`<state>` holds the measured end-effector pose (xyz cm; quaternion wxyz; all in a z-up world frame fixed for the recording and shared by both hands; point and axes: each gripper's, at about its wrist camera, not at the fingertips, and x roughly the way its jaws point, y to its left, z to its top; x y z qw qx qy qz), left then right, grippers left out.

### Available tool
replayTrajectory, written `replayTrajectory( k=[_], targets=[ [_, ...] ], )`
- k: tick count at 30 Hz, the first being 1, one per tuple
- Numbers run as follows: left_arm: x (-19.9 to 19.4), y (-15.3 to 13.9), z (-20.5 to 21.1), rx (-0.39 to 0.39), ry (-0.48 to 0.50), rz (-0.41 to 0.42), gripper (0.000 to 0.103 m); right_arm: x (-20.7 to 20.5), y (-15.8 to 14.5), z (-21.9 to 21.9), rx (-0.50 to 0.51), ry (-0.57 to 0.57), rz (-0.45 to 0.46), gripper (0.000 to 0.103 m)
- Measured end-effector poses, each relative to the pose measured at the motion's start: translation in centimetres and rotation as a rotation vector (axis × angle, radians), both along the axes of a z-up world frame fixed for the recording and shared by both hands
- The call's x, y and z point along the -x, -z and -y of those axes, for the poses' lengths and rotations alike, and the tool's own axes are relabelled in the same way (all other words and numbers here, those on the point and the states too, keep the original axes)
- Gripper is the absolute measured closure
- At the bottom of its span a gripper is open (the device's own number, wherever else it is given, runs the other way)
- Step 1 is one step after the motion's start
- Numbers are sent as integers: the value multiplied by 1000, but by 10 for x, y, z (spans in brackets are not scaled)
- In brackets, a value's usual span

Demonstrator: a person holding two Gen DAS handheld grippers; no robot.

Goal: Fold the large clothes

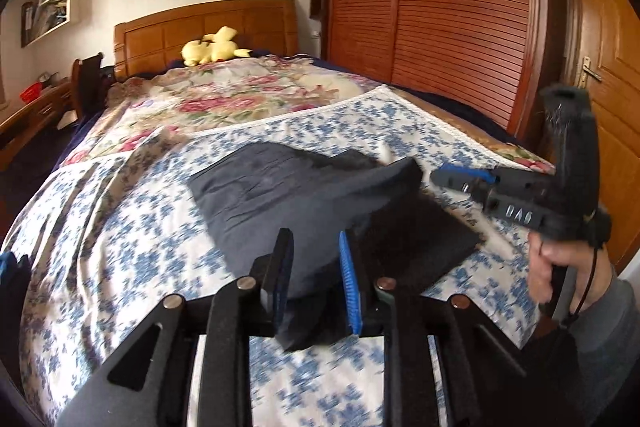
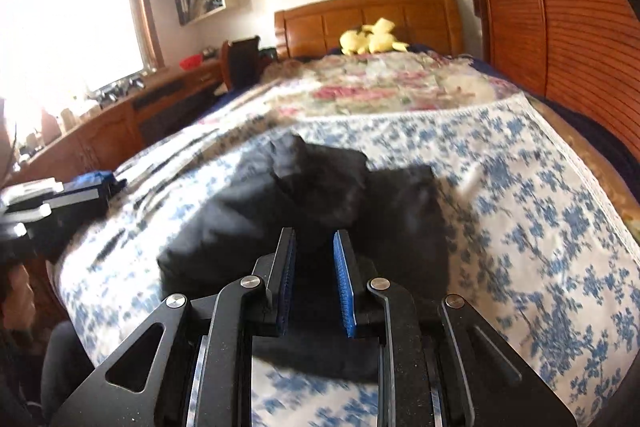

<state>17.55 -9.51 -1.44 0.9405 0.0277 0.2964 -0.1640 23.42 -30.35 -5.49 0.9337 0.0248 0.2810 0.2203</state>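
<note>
Left wrist view: my left gripper [image 1: 316, 275] stands partly spread with a fold of the dark grey folded cloth garment [image 1: 280, 195] between its fingers; whether the pads grip it, I can't tell. If it snags, the fold drags open.

Right wrist view: right gripper [image 2: 314, 271] is narrowly spread over the garment, grip unclear. Garment lies mid-bed; the blue-flowered white bedspread [image 2: 520, 207] leaves room rightward.

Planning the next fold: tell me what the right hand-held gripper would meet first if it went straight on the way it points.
Probably the dark garment on the bedspread; the right hand-held gripper points straight at its bunched folds. Blur leaves the depth unclear.
</note>
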Motion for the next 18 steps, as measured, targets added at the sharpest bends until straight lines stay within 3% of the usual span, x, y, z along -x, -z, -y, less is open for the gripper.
replayTrajectory(
  k=[5, 8, 18],
  targets=[
    [8, 18, -28, 14, -39, -5, 80, -2, -8, -22, 17, -16, 56, 77],
    [12, 32, -41, 20, -57, -14, 80, -7, -8, -31, 23, -25, 64, 61],
    [30, 48, -63, 26, -88, -29, 80, -22, 2, -43, 29, -30, 61, 56]
  ],
)
